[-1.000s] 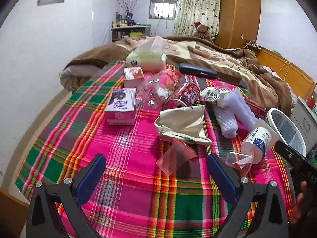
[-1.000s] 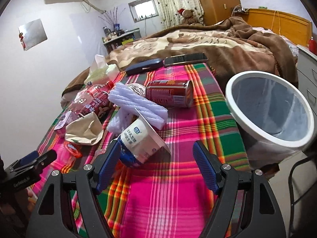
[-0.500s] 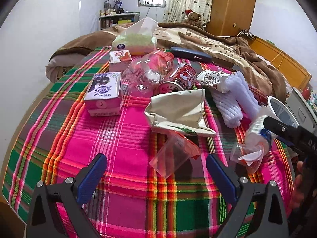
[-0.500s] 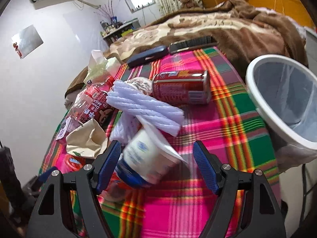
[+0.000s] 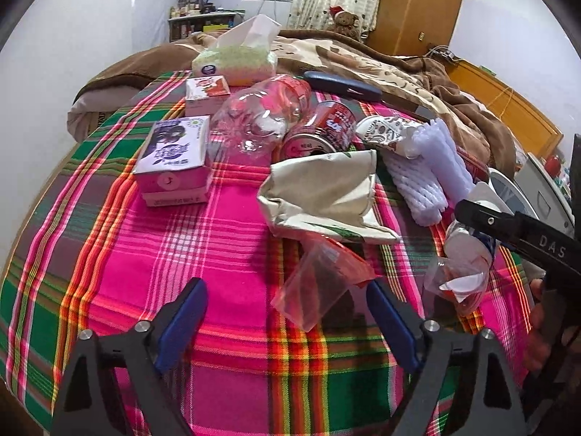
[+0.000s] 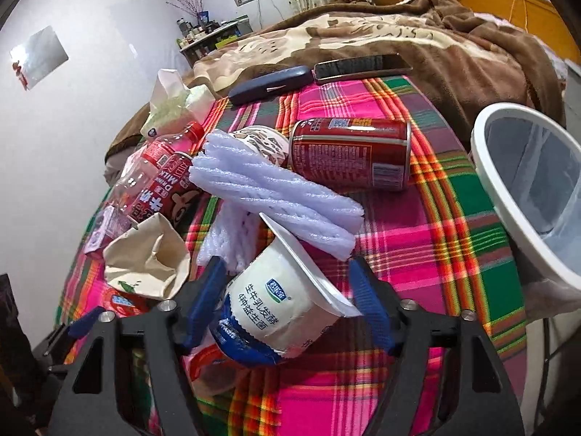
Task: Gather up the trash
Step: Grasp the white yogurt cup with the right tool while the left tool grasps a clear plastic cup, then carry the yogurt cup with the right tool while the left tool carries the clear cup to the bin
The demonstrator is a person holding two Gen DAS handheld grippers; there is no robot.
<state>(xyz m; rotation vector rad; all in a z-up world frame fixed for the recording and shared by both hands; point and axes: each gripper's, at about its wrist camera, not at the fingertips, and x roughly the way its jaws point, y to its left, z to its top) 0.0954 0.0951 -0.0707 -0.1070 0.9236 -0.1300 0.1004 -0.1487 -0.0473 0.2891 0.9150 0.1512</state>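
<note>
From the left wrist view, the left gripper point(image 5: 287, 318) has its jaws fairly wide, and they have just been closing. A clear plastic bag with a red strip point(image 5: 321, 285) lies between them, nearer to the right finger, which it seems to touch at its red edge; the left finger is well apart from it. The bag is thin and limp, so I think the fingers could slide over it and pinch the plaid cloth point(image 5: 218, 254) together with it, or only catch one corner. Just beyond the bag lies a crumpled beige paper bag point(image 5: 323, 189), and it could be dragged along. To the right of this gripper the other tool is seen over the yogurt cup point(image 5: 468, 243), so the two tools are near and could knock each other.

From the right wrist view, the right gripper point(image 6: 287, 296) is also open and has just been closing, with the yogurt cup point(image 6: 276, 294) lying on its side between the jaws. The left finger is at the cup wall; if it presses already I cannot tell. The right finger is beside the peeled lid flap. The cup is soft and tapered, so a hard squeeze could crush it or push it out forward. A white foam net point(image 6: 272, 196) rests on the cup rim and could be pulled along or fall. The white bin point(image 6: 486, 167) stands far to the right of the gripper, beside the bed edge, so the carry could drop something.
</note>
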